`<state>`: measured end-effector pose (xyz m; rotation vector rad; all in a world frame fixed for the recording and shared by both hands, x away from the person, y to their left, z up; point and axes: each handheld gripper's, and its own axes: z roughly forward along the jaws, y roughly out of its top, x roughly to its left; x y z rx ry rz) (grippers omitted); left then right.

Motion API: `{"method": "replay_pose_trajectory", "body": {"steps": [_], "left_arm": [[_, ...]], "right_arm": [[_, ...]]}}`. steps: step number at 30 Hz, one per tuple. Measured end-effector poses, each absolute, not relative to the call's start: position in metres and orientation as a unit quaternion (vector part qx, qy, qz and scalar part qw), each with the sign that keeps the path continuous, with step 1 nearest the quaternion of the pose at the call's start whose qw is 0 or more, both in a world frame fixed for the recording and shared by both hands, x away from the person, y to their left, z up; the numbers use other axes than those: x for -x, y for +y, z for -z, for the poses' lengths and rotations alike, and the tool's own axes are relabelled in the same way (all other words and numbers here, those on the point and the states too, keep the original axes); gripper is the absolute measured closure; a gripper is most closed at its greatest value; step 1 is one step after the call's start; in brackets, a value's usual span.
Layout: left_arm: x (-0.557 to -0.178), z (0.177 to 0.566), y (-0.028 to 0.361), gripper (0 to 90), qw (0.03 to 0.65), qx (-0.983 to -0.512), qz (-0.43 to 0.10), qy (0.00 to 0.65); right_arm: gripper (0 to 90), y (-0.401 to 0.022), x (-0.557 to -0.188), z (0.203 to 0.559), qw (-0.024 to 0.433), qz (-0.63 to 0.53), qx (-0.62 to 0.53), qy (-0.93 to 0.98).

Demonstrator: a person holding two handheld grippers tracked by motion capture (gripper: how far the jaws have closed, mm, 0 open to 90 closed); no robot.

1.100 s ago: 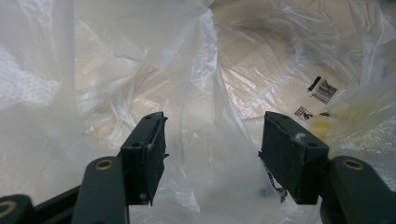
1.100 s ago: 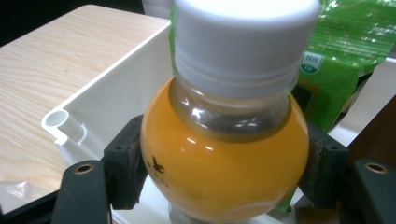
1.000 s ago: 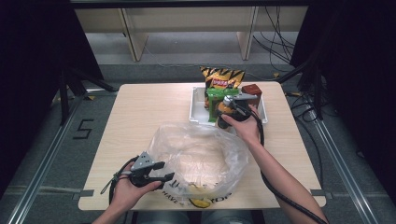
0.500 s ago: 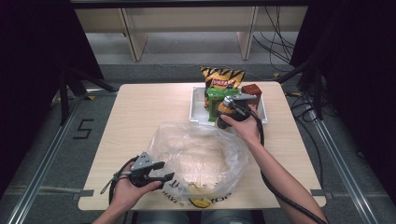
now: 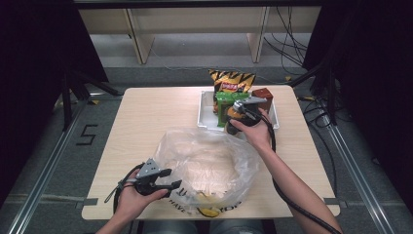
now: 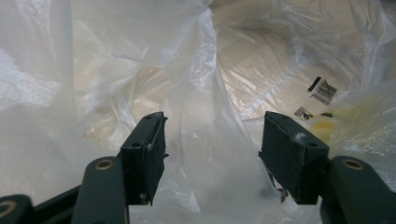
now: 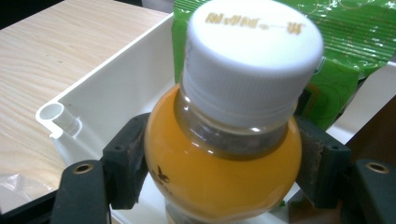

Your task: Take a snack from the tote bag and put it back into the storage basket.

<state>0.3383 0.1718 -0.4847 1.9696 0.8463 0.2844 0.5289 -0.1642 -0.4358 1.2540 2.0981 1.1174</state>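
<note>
Nothing has moved since the earlier frame. Right gripper [image 7: 219, 163] clamps an orange juice bottle [image 7: 224, 154] over the white tray [image 7: 112, 93], the bottle's base cut off. Left gripper [image 6: 212, 149] gapes wide amid the clear plastic bag [image 5: 209, 165], whose folds blur its contents.

A wooden table [image 5: 146, 117] bears a white tray [image 5: 204, 109] and plastic bag [image 5: 209, 165].

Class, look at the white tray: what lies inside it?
Inside the white tray: a green packet, a brown box and an orange-juice bottle gripped by the right tongs. Its floor beneath them is hidden.
</note>
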Motion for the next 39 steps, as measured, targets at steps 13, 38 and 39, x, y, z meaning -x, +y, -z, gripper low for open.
{"method": "replay_pose_trajectory", "body": {"steps": [13,38,39], "left_arm": [[-0.339,0.485,0.172,39.3,0.468,-0.806,-0.117,0.343],[-0.338,0.485,0.172,39.2,0.469,-0.806,-0.117,0.341],[-0.338,0.485,0.171,39.2,0.470,-0.805,-0.118,0.341]], "right_arm": [[27.3,-0.159,-0.524,0.430,0.228,-0.414,-0.450,0.758],[27.1,-0.166,-0.506,0.412,0.231,-0.420,-0.437,0.761],[27.4,-0.164,-0.504,0.411,0.224,-0.428,-0.444,0.755]]}}
